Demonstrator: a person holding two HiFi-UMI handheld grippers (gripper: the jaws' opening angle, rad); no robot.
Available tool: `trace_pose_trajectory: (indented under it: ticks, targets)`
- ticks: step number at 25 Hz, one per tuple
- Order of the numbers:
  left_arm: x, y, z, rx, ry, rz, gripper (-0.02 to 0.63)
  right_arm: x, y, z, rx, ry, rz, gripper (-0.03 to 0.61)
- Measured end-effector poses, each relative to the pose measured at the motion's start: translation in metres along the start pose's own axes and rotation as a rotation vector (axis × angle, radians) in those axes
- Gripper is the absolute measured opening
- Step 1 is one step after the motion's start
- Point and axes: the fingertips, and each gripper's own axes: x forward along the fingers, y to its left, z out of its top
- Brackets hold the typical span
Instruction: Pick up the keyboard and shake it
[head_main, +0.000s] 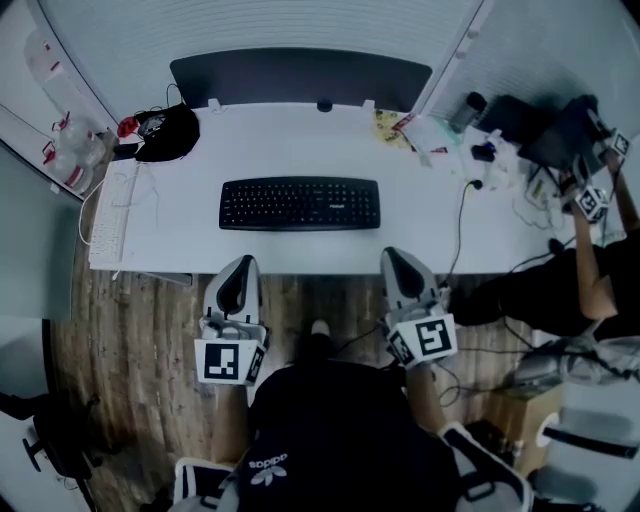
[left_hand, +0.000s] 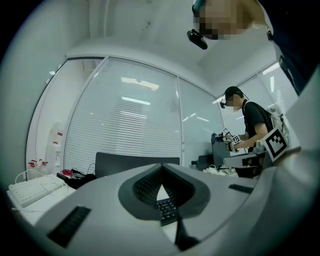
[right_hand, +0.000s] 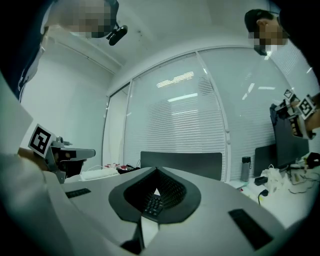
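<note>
Here the white table (head_main: 300, 135) spans the upper frame; one black keyboard (head_main: 300, 204) lies at its centre, long axis running left to right; a second, white keyboard (head_main: 110, 215) sits at the left edge; below the black one, two tongs, left gripper (head_main: 240, 263) and right gripper (head_main: 396, 256), both closed and empty, stand about equally near.

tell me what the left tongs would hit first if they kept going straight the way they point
Most likely the black keyboard, near its left end: it shows straight ahead past the shut left tongs. Height is hard to judge; if they run low, the front edge of the white desk comes first.
</note>
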Motion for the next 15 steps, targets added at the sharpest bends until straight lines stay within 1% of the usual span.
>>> trace_pose_trajectory:
  ticks: [4,5,7,10,12,15]
  targets:
    - [0.018,0.005,-0.008,0.019,0.032,0.035,0.005,0.02,-0.019,0.0,-0.015,0.003,0.03,0.005]
    - [0.023,0.006,-0.009,0.02,0.025,0.044,0.006,0.023,-0.024,-0.001,-0.014,0.004,0.03,0.005]
    - [0.03,0.006,-0.01,0.017,0.013,0.062,0.006,0.026,-0.033,-0.006,-0.007,0.012,0.026,0.005]
    - [0.035,0.006,-0.017,0.027,0.05,0.063,0.005,0.028,-0.043,-0.011,-0.005,0.029,0.017,0.005]
    - [0.04,0.008,-0.017,0.029,0.046,0.064,0.006,0.031,-0.047,-0.009,0.009,0.027,0.008,0.005]
    - [0.048,0.017,-0.02,0.017,0.057,0.078,0.006,0.039,-0.053,-0.01,-0.004,0.034,-0.004,0.005]
